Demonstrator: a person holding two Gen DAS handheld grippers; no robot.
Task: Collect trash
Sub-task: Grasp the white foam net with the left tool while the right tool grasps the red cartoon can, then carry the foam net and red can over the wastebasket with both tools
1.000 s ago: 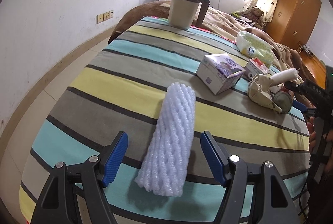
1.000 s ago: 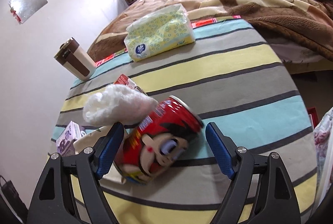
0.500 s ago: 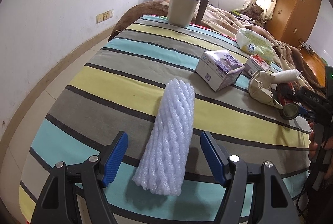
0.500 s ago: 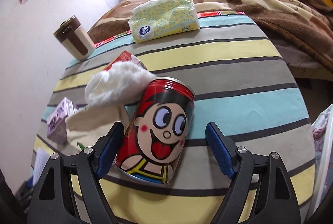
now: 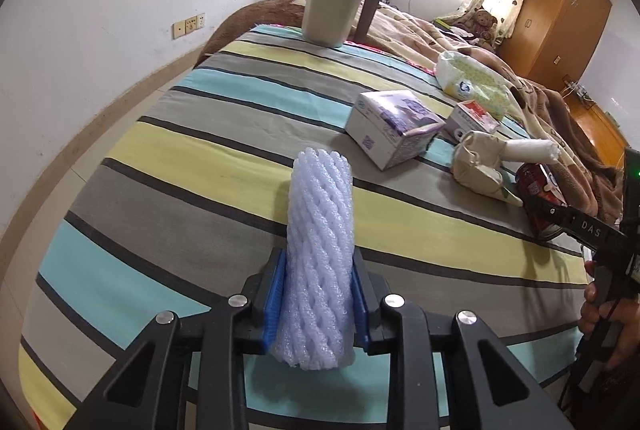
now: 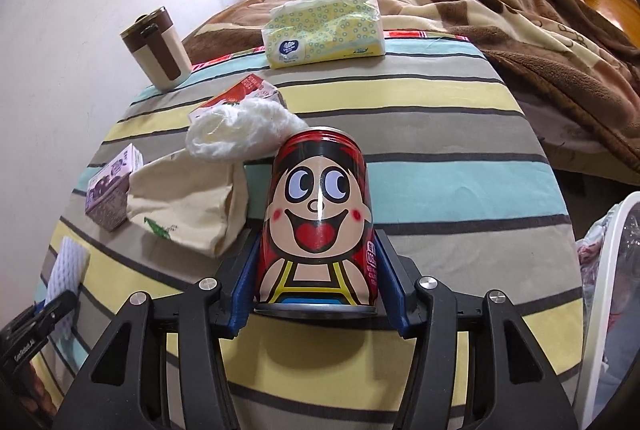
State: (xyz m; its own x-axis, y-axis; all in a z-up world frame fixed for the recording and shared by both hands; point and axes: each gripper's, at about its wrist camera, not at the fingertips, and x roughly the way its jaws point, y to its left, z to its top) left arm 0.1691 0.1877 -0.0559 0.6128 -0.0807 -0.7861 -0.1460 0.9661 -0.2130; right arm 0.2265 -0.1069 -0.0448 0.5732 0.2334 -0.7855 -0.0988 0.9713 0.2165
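A white foam net sleeve (image 5: 320, 230) lies lengthwise on the striped bed cover (image 5: 192, 150), and my left gripper (image 5: 318, 270) is shut on its near end, blue pads pressing both sides. In the right wrist view the sleeve (image 6: 66, 266) shows at the far left. A red cartoon-face can (image 6: 318, 198) sits between the blue pads of my right gripper (image 6: 318, 254). Its jaws are closing, and the pads touch both sides of the can. The can (image 5: 536, 186) also appears at the right of the left wrist view.
Behind the can lie a white foam wad (image 6: 240, 128), a beige cloth bag (image 6: 188, 206), a small red carton (image 6: 244, 94) and a purple box (image 5: 394, 132). Farther back stand a tissue pack (image 6: 324, 30) and a beige-brown mug (image 6: 156, 50). A white bin rim (image 6: 608, 290) is at right.
Both grippers closed: the left onto the foam sleeve, the right onto the red can. The can has turned from slanted to straight along the right gripper.
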